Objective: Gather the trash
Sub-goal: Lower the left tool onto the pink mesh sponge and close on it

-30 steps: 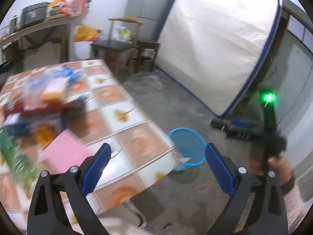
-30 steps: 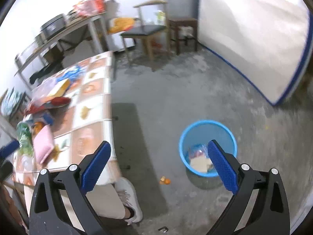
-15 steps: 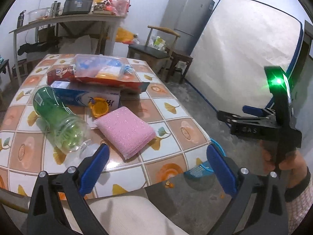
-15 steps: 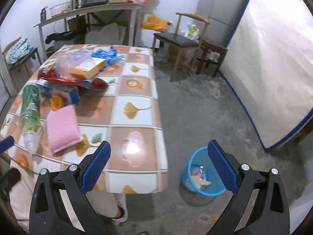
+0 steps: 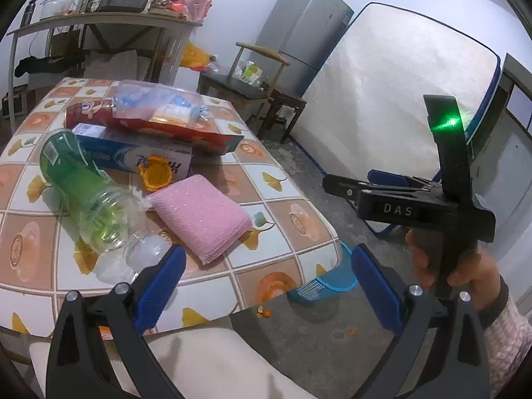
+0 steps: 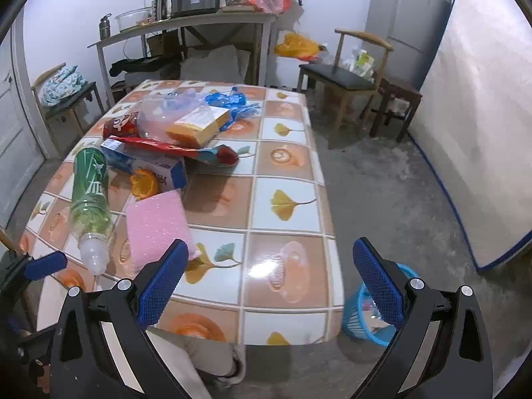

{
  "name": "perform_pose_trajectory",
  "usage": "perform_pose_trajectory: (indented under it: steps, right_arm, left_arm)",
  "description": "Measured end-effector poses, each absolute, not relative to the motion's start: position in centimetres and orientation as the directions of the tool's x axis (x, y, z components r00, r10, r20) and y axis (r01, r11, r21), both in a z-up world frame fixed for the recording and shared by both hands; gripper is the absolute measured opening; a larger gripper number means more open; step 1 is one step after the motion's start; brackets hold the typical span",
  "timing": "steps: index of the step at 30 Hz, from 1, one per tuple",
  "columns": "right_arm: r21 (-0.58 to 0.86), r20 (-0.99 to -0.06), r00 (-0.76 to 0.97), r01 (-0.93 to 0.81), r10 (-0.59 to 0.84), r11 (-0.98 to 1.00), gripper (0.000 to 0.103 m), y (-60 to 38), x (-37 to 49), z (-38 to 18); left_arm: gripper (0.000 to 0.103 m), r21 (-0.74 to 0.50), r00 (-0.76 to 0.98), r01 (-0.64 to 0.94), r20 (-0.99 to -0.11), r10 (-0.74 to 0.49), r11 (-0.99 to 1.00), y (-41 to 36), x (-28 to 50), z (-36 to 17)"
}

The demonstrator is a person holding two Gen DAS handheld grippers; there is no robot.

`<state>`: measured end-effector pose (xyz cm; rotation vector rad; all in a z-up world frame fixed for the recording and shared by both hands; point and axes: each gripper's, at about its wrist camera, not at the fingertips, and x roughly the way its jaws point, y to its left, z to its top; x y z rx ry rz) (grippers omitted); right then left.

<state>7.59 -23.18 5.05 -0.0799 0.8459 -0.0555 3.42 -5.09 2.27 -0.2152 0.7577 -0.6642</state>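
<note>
Trash lies on the tiled table [image 5: 292,212]: a green plastic bottle [image 5: 86,193] on its side, a pink pad [image 5: 202,212], an orange lid [image 5: 156,173], a blue-white box [image 5: 133,156], a red snack bag [image 5: 166,129] and a clear bag [image 5: 159,103]. My left gripper [image 5: 266,282] is open at the table's near edge, its left finger just short of the bottle's neck. My right gripper [image 6: 266,276] is open over the near right corner, holding nothing. The bottle [image 6: 91,193] and the pad [image 6: 156,226] lie to its left. A blue bin [image 6: 365,316] stands on the floor beside the table.
A person's hand [image 5: 465,266] holds the right gripper to the right of the table. A light trouser leg [image 5: 199,359] is under the near edge. Behind are a chair [image 6: 345,79], a fridge [image 5: 299,26], a leaning mattress [image 5: 392,93] and a loaded shelf table [image 6: 199,20]. Orange scraps [image 5: 262,312] lie on the floor.
Both views have swung from the floor and bin up to the table. The left gripper has come nearer to the bottle and the pink pad. Both grippers stay open.
</note>
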Motion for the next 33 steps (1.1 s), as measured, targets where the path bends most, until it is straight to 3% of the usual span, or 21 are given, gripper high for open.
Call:
perform_pose_trajectory:
  steps: [15, 27, 33]
  right_arm:
    - [0.076, -0.805, 0.589, -0.020, 0.073, 0.997, 0.095, -22.7, 9.6, 3.6]
    - [0.244, -0.838, 0.486, -0.075, 0.249, 0.967, 0.078, -22.0, 11.4, 1.6]
    - [0.294, -0.850, 0.417, -0.131, 0.321, 0.947, 0.075, -20.7, 12.3, 0.6]
  left_arm:
    - [0.097, -0.273, 0.613, 0.471, -0.582, -0.534, 0.839, -4.3, 4.0, 0.9]
    - [0.097, -0.164, 0.613, 0.574, -0.563, -0.554, 0.802, -6.0, 2.3, 0.7]
    - [0.097, -0.121, 0.610, 0.598, -0.573, -0.548, 0.792, -6.7, 1.6, -0.1]
